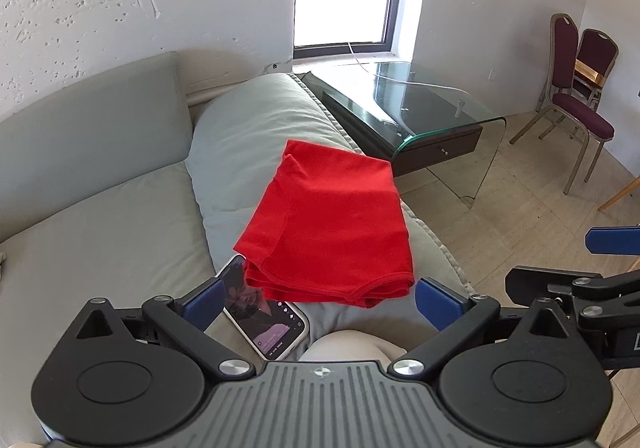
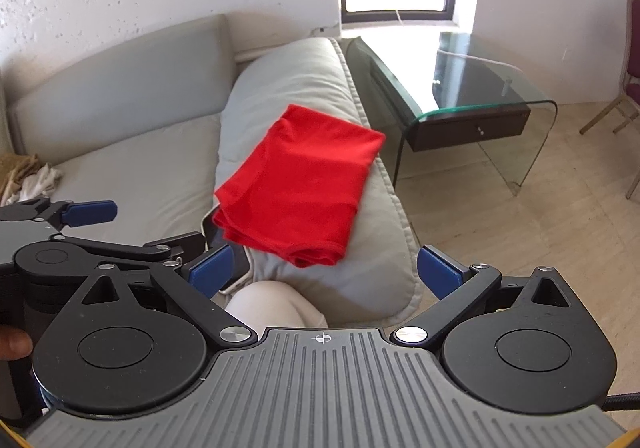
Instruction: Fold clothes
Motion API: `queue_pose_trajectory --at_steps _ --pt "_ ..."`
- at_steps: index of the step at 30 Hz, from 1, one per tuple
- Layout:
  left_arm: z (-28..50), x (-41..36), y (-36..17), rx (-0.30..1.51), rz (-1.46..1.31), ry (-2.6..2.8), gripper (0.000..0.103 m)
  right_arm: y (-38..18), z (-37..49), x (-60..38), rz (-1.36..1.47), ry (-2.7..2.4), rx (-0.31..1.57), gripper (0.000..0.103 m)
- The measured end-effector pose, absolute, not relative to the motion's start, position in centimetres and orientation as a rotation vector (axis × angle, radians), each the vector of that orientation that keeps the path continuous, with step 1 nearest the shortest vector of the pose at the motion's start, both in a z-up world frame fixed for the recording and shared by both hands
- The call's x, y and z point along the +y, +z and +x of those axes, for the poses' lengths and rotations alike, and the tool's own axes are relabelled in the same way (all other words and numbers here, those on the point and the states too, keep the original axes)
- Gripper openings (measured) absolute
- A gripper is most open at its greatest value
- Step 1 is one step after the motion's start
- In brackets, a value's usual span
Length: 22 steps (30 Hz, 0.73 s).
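A red garment point(image 1: 332, 224) lies folded into a flat rectangle on the grey cushion point(image 1: 248, 127) along the sofa's edge; it also shows in the right wrist view point(image 2: 300, 183). My left gripper point(image 1: 320, 304) is open and empty, just short of the garment's near edge. My right gripper point(image 2: 324, 272) is open and empty, also just short of that edge. Each gripper shows at the side of the other's view. Neither touches the cloth.
A phone point(image 1: 266, 312) with a lit screen lies partly under the garment's near left corner. A knee point(image 1: 352, 346) is below the grippers. A glass side table point(image 1: 420, 103) stands right of the sofa, chairs point(image 1: 580, 87) beyond. Crumpled clothes point(image 2: 28, 175) lie on the sofa seat.
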<state>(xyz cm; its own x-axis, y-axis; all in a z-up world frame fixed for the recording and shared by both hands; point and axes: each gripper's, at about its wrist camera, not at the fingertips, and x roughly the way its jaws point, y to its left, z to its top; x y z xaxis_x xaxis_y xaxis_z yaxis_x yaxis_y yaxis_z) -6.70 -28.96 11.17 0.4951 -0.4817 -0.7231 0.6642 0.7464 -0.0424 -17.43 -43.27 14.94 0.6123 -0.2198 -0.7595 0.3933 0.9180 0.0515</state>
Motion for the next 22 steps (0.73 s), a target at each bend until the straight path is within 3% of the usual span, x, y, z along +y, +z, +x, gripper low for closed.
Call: queue_pose_trajectory --at_steps 22 --pt "-6.7 -30.0 10.2 0.825 0.273 -0.713 0.101 13.5 -17.8 -44.7 0.261 -0.385 0.865 0.1"
